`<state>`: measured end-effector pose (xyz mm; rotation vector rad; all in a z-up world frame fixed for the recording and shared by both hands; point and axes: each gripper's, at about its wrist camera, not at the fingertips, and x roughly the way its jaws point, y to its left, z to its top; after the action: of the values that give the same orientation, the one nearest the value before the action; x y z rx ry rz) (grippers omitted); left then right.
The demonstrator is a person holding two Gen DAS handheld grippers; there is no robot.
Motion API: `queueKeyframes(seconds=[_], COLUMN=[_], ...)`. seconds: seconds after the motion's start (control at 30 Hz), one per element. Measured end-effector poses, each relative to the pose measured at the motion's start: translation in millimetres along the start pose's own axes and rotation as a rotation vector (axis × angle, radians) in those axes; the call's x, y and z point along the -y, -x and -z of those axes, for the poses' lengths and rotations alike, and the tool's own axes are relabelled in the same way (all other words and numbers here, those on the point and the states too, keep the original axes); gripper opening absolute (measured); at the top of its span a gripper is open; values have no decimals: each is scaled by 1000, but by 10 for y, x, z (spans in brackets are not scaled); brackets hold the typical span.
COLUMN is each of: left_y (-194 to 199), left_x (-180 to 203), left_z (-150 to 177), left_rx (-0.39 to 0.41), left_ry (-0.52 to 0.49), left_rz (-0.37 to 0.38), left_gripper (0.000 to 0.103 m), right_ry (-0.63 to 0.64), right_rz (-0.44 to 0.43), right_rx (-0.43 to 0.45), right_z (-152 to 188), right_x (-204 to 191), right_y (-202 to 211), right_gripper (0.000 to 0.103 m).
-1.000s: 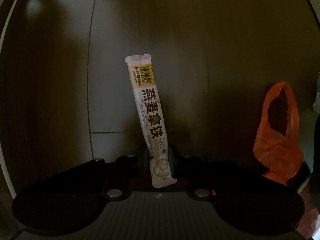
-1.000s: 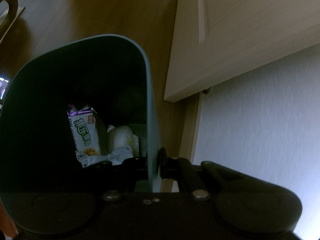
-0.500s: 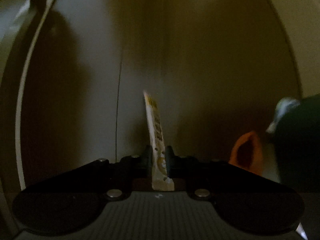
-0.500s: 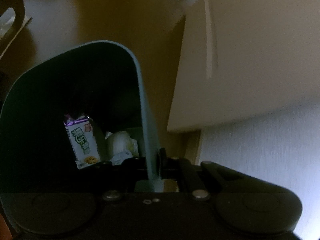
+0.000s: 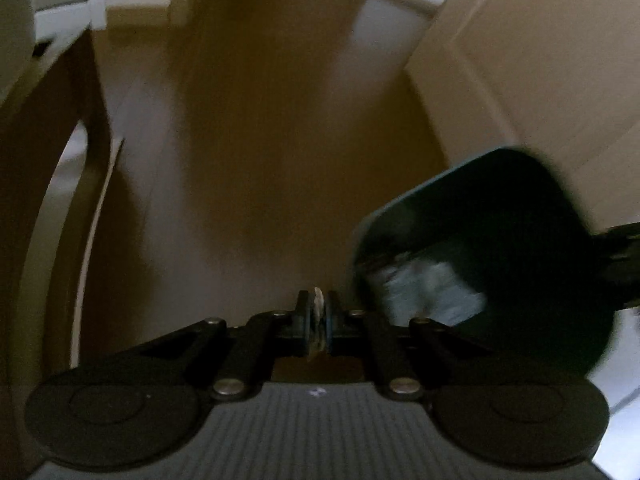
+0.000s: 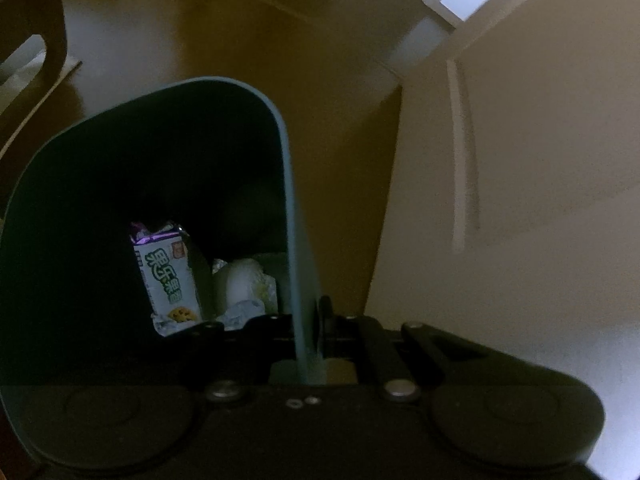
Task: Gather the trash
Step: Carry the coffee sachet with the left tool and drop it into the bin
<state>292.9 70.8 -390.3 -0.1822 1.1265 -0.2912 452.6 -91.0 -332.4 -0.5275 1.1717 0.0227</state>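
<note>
Your left gripper (image 5: 318,322) is clamped on a thin drink-mix sachet (image 5: 318,300), which you see edge-on between the pads. Your right gripper (image 6: 314,332) is pressed tight on the rim of the dark green trash bin (image 6: 286,160). The bin hangs to the right of the left gripper, above the wooden floor (image 5: 260,140). Inside it lie a cookie wrapper (image 6: 168,276) and some crumpled white wrappers (image 6: 244,284).

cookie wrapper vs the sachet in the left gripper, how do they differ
The cookie wrapper lies loose inside the bin; the sachet is pinched outside it in the left gripper. The wrapper shows its printed face; the sachet shows only a thin edge. Both are packaging trash.
</note>
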Motion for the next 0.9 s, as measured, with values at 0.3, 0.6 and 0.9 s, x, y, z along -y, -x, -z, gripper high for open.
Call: queueKeyframes(seconds=[0.3, 0.6, 0.9], left_y=[365, 501, 736], left_x=[715, 175, 618], left_z=[15, -26, -138], left_rx=[58, -4, 32], left_ry=[-141, 24, -73], left_rz=[-15, 74, 244], left_gripper=[9, 5, 5], right_ry=[10, 0, 13], right_rz=[-14, 18, 3], right_rx=[12, 8, 1], right_z=[230, 91, 7], right_x=[-15, -95, -110], right_y=[188, 114, 99], right_gripper=[2, 4, 4])
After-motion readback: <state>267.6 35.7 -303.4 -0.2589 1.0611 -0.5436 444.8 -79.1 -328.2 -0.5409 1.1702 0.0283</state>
